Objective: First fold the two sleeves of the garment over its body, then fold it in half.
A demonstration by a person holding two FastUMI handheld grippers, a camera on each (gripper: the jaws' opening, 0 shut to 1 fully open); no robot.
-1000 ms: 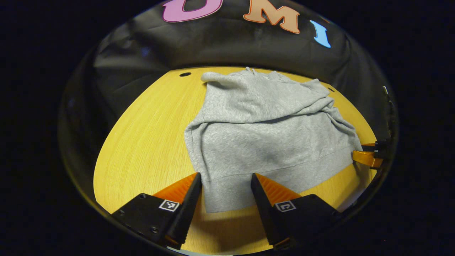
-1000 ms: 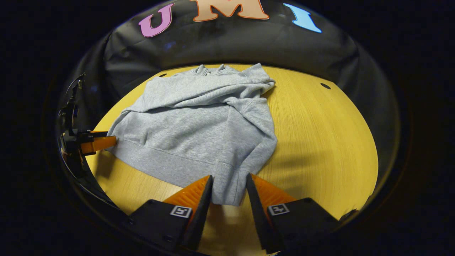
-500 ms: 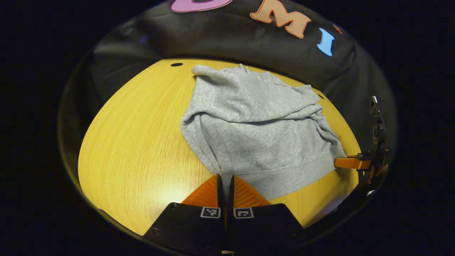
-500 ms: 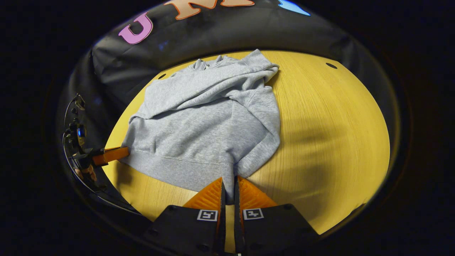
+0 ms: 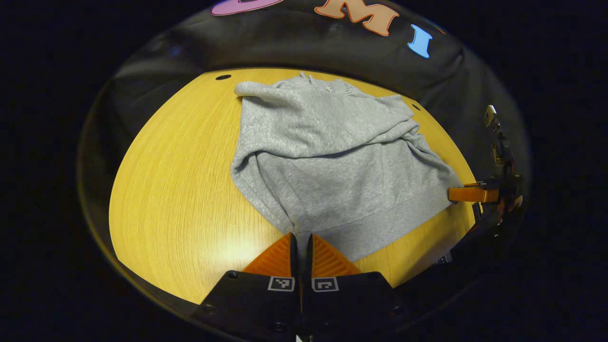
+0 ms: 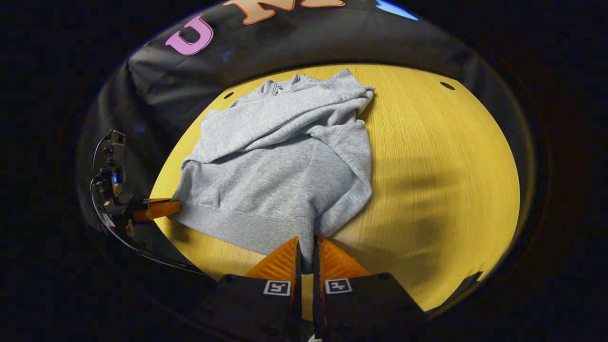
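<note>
Grey garment [image 5: 332,166] lies mid-table [image 5: 180,199], sleeves across body. My left gripper [image 5: 300,244] and right gripper [image 6: 306,247] pinch hem corners at 6 o'clock. Half-fold step: carry hem evenly toward 12.

garment [image 5: 332,171] [image 6: 285,161]: plain heather grey, no print, ribbed hem same grey. table [image 5: 175,190] [image 6: 437,166]: yellow wood, fine straight grain, small dark holes near far edge. Booth wall: black cloth.

Both tongs sit low and level, the left tongs [image 5: 300,240] and the right tongs [image 6: 306,243] each pinched tight on cloth between their fingers.
</note>
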